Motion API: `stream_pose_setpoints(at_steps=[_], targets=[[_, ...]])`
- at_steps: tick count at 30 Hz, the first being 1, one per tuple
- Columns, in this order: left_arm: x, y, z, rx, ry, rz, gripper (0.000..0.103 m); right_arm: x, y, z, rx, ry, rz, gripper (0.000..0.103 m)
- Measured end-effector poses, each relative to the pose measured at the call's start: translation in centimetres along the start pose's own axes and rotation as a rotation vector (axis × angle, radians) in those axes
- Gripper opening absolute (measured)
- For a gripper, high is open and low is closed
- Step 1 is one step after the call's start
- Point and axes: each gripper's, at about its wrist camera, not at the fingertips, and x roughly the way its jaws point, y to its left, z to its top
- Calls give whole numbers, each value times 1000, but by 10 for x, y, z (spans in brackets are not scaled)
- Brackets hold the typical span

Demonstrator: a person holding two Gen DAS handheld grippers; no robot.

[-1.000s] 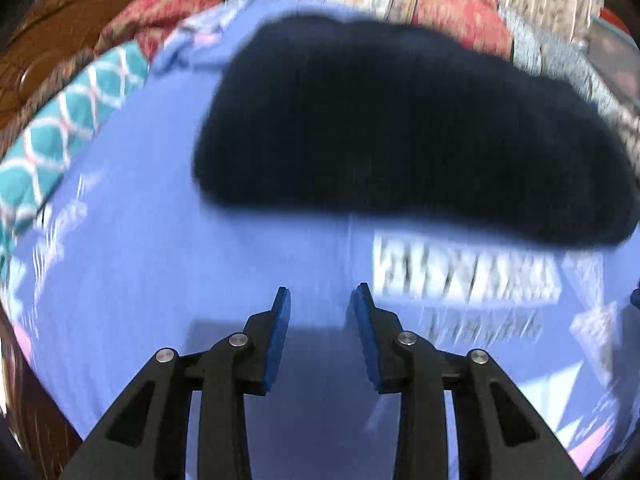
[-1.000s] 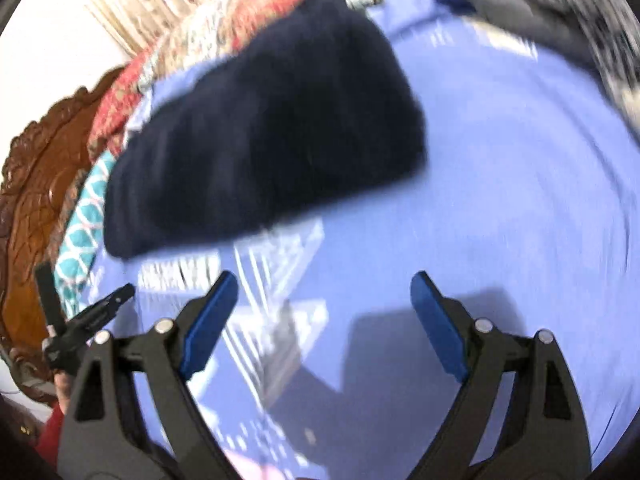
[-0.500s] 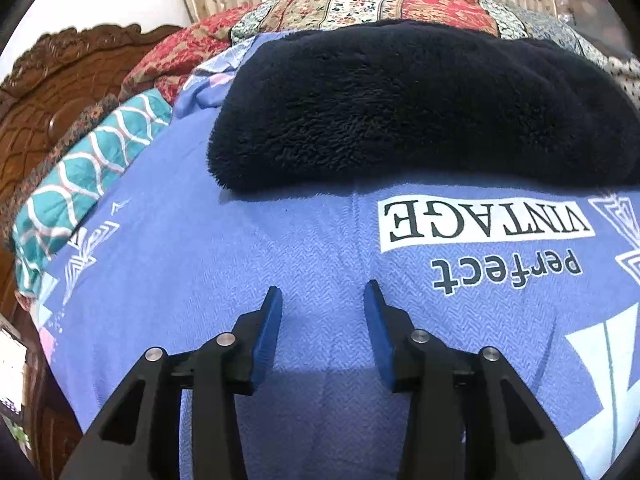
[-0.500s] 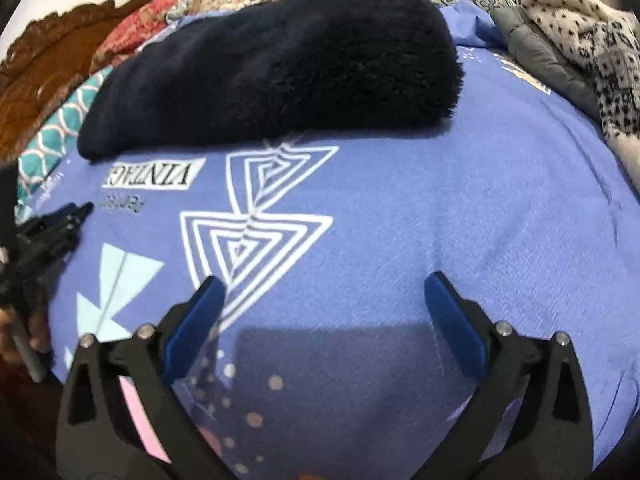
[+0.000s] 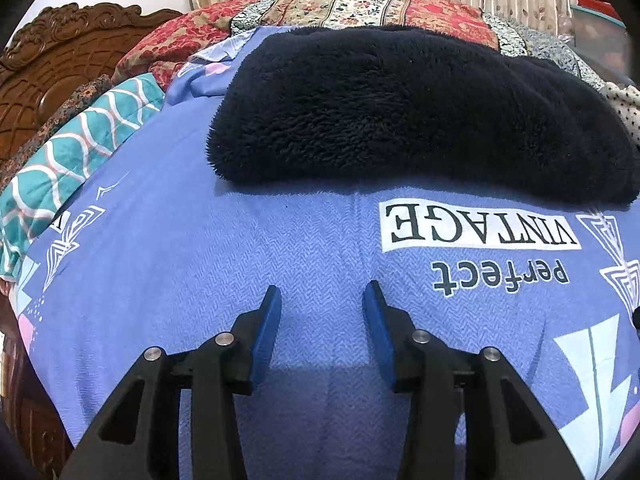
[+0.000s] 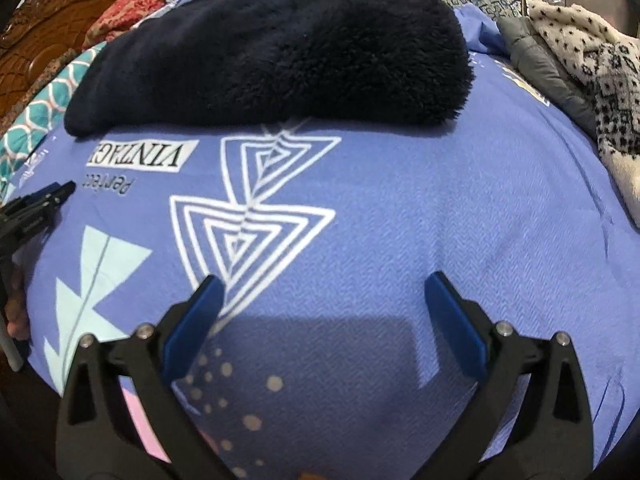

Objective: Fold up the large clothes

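Left view: left gripper (image 5: 322,298) over blue bedsheet (image 5: 168,264), jaws just widened, nothing between; folded dark fleece (image 5: 400,112) beyond. Right view: right gripper (image 6: 320,292) lowered, jaws just spread wide, empty. Fold looks finished, fleece released.

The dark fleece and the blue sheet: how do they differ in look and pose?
The fleece is navy, plain and fluffy; the sheet is light blue, flat-woven and printed with triangles and words. The fleece lies bunched in a thick folded mound, while the sheet is spread flat. The fleece rests on the sheet. Both are soft textiles, held by neither gripper.
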Motion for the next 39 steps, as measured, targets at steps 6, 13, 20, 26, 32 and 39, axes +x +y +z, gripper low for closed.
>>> stream_pose_setpoints(at_steps=[6,13,20,26,32,39], targets=[[-2,1,-7,25,-40,-9,65,1,5,-1,-12,3,-29,97],[-1,2,-8,15,-48,-21,65,1,4,-3,-14,-3,-32,97],[-1,2,-9,18,-50,-18,65,-3,8,-10,-8,-25,-32,97],[-1,-1,-8,24,-49,-7,65,-5,11,-14,-6,-36,-32,97],[-1,-2,-8,25,-49,-1,65,-6,12,-15,-5,-42,-33,97],[-2,-5,-7,35,-49,14,65,-6,11,-15,-3,-51,-29,97]])
